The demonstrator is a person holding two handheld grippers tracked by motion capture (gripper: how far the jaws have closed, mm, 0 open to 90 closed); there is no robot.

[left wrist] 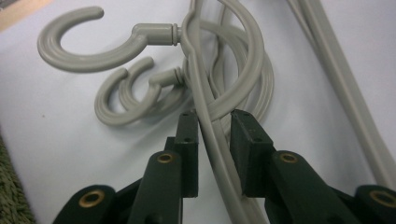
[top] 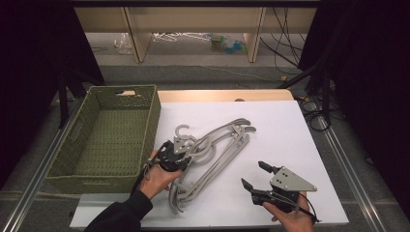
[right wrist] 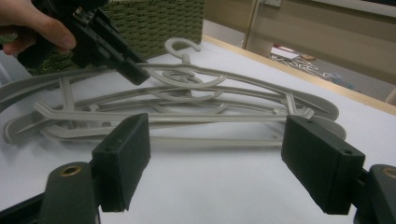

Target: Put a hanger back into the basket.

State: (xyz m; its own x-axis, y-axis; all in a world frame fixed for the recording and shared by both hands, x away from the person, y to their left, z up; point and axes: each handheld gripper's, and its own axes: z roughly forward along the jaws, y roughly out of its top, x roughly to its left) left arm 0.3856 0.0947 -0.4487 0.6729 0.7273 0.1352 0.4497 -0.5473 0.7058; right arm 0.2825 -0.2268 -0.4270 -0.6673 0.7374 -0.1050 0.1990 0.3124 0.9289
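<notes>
The pile of grey hangers lay at frame centre, long axis running lower left to upper right. The left gripper, nearer, straddled one hanger's shoulder rod beside the hooks, jaws apparently not yet pinching. The right gripper waited lower right, jaws spread.

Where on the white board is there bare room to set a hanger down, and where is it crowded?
Free: the white board right of the pile of grey hangers, up to its far and right edges; the green basket is empty too. Crowded: the board's middle and left, where the left hand-held gripper straddles a hanger bar, and the near right by the right hand-held gripper.
</notes>
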